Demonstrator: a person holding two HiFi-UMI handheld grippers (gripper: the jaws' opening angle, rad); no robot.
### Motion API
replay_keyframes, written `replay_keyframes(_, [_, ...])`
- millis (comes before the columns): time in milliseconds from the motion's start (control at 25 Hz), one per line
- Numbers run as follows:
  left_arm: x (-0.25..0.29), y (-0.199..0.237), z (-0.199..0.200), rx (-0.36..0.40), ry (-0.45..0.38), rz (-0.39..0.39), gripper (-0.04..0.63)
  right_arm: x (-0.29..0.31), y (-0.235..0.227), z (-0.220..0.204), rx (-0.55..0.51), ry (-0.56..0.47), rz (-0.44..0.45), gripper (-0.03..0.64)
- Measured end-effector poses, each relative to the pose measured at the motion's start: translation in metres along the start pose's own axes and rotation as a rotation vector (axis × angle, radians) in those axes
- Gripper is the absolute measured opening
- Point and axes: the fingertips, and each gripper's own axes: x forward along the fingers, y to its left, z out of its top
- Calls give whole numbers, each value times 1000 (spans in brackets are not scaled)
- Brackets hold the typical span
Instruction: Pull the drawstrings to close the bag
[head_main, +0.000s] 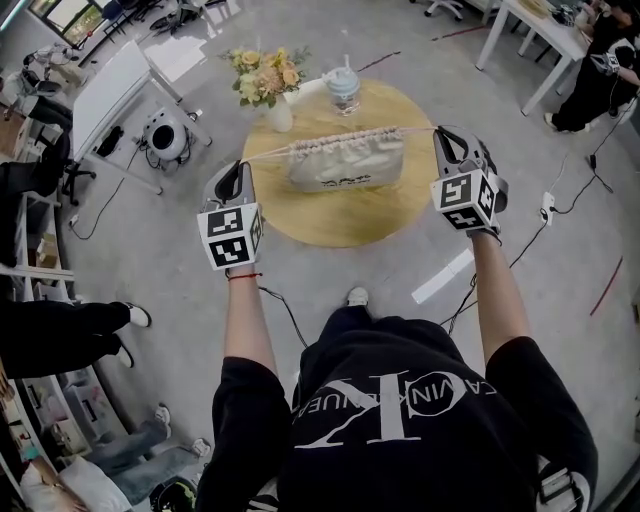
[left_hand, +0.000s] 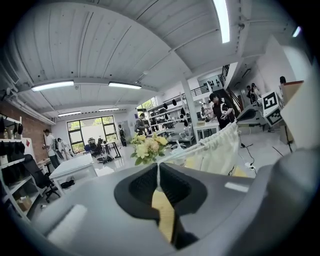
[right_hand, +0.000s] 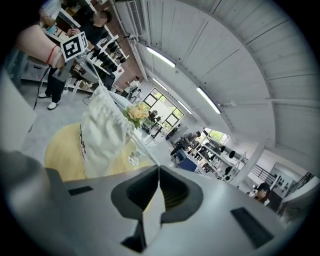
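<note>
A cream drawstring bag (head_main: 345, 162) lies on the round wooden table (head_main: 330, 225), its top bunched into tight gathers. A thin white drawstring (head_main: 268, 151) runs taut from the bag's left end to my left gripper (head_main: 238, 170), which is shut on it. Another drawstring (head_main: 420, 129) stretches from the right end to my right gripper (head_main: 447, 136), also shut on it. In the left gripper view the jaws (left_hand: 158, 169) pinch the string, and the bag (left_hand: 220, 150) hangs to the right. In the right gripper view the jaws (right_hand: 159, 171) clamp the string leading to the bag (right_hand: 102, 131).
A vase of yellow flowers (head_main: 268, 85) and a lidded glass (head_main: 344, 90) stand at the table's far edge behind the bag. A white desk (head_main: 115, 85) and a round white device (head_main: 165, 135) are at the left. Cables lie on the floor (head_main: 560, 215).
</note>
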Motion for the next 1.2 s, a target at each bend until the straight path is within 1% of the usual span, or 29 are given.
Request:
replay_keyframes(120, [1,2,4,-14,-12,13,20,-2,-8,-4,10,10,-23,23])
replay_keyframes(240, [1,5,7,46,-4,63,20,-1,-15,-6,6,30,-53,23])
replay_keyframes(400, [1,7,12,115,-4,88,20,-1,-28,-9,5,41,-80,23])
replay_keyframes(600, [1,14,15,76,-22,97,20,-1,-37,-11,10,39,-92,23])
replay_keyframes(800, [-6,17,14,119,-9,109,20,-5,-40,-14,22,39,-95,23])
replay_keyframes(1040, [-9,25,10,113,-5,122,20,-2,-40,-15,27,39,-94,23])
replay_keyframes(1200, [-12,27,9,115,-6,115,20,0,-42,-14,27,30,-90,23])
